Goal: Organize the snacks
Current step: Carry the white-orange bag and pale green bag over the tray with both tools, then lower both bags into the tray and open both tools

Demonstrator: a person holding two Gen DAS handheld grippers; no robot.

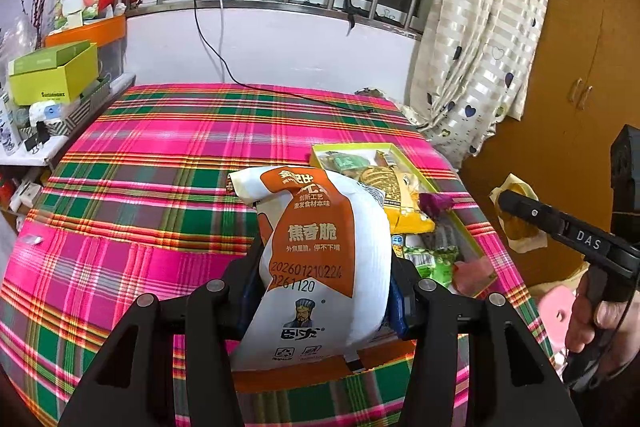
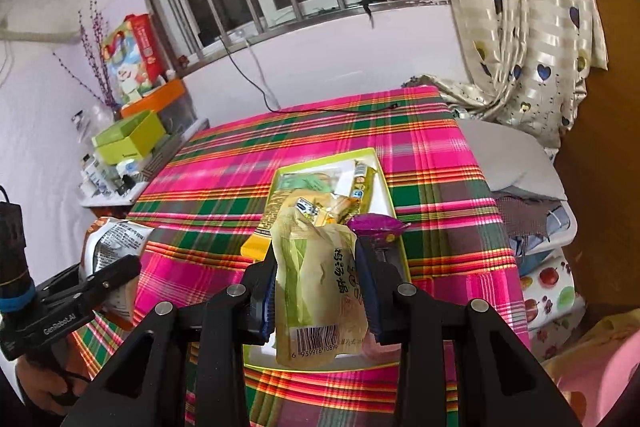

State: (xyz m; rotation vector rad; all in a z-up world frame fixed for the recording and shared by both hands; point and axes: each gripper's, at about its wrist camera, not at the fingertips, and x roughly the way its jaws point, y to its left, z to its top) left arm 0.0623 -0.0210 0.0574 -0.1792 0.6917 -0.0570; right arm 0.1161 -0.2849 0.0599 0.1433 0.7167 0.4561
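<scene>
Two grippers, one packet each: the left gripper (image 1: 324, 291) pinches a puffy white-and-orange snack bag (image 1: 320, 259), long axis upright, above the plaid tablecloth (image 1: 160, 155). The right gripper (image 2: 316, 291) pinches a crinkly yellow-green pouch (image 2: 316, 287), upright, barcode end down, over the shallow yellow-rimmed box (image 2: 384, 183) of mixed packets near the cloth's right edge.

Puffy white-and-orange snack bag (image 1: 320, 267) upright in my left fingers; flat yellow-green pouch (image 2: 320, 291) in my right, above the open yellow-rimmed snack box (image 2: 382, 179).
</scene>
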